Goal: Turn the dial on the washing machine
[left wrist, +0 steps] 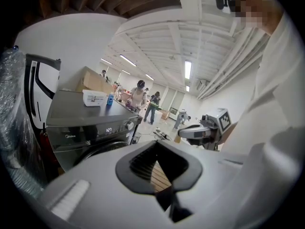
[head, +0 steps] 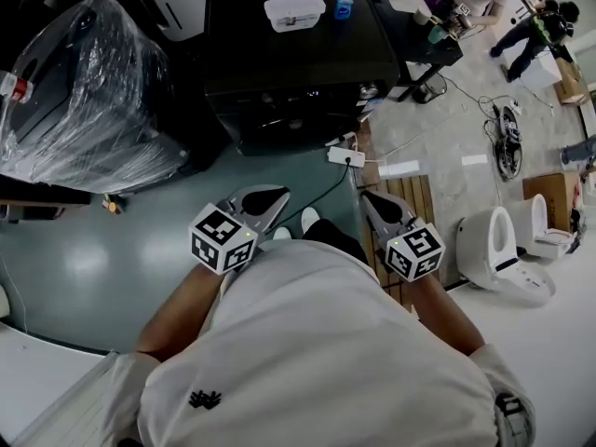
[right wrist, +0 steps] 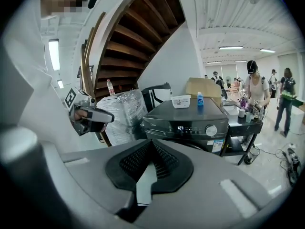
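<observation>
Wide workshop hall: white ceiling, strip lights, wooden stair underside [right wrist: 128, 37] at upper middle of the right gripper view. Smooth grey-green floor [head: 84, 259] across the left of the head view, pale concrete on the right. Plastic-wrapped appliance [head: 84, 91] at upper left. Dark front-loading washing machine [head: 298, 54] at top centre, well apart from both grippers. Two white toilets [head: 503, 250] at the right edge. White tub [head: 294, 12] and blue bottle [head: 344, 6] on the machine's top. Silver dial [right wrist: 211, 130] at the right end of the control panel, untouched. Midea logo [left wrist: 70, 137] legible on the panel's left; lit display [right wrist: 181, 127] reading 127; sticker below the dial too small to read. Left gripper [left wrist: 157, 144], lower centre of its view: jaws pressed together, nothing between. Right gripper [right wrist: 151, 142]: jaws likewise closed tip to tip, empty.
</observation>
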Motion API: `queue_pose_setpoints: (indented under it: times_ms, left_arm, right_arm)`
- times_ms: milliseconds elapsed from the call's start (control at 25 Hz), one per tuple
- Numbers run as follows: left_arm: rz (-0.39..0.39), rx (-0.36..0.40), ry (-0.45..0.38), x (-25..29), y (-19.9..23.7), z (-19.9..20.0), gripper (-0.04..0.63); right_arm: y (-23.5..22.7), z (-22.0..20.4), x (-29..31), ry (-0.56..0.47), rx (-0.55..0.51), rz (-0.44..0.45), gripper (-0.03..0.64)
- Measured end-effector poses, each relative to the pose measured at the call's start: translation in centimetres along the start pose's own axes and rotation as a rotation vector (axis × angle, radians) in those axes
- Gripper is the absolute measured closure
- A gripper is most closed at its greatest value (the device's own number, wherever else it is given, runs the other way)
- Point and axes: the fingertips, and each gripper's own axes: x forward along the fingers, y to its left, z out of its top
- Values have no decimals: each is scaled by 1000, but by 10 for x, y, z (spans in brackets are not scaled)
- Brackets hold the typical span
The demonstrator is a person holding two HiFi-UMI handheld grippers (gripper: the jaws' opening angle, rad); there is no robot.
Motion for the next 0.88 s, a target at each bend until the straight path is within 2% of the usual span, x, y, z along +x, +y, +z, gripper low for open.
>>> queue_pose_setpoints:
  times_ms: [560,880]
  left_arm:
    - [0,-16,0,-8,-10,-17,540]
    - [-26,9,-7,-1,-21,-13,540]
  right_arm:
    - [11,-3,-20,-13,-10,-21,615]
    - [11,-4,-33,-21,-12,-43,615]
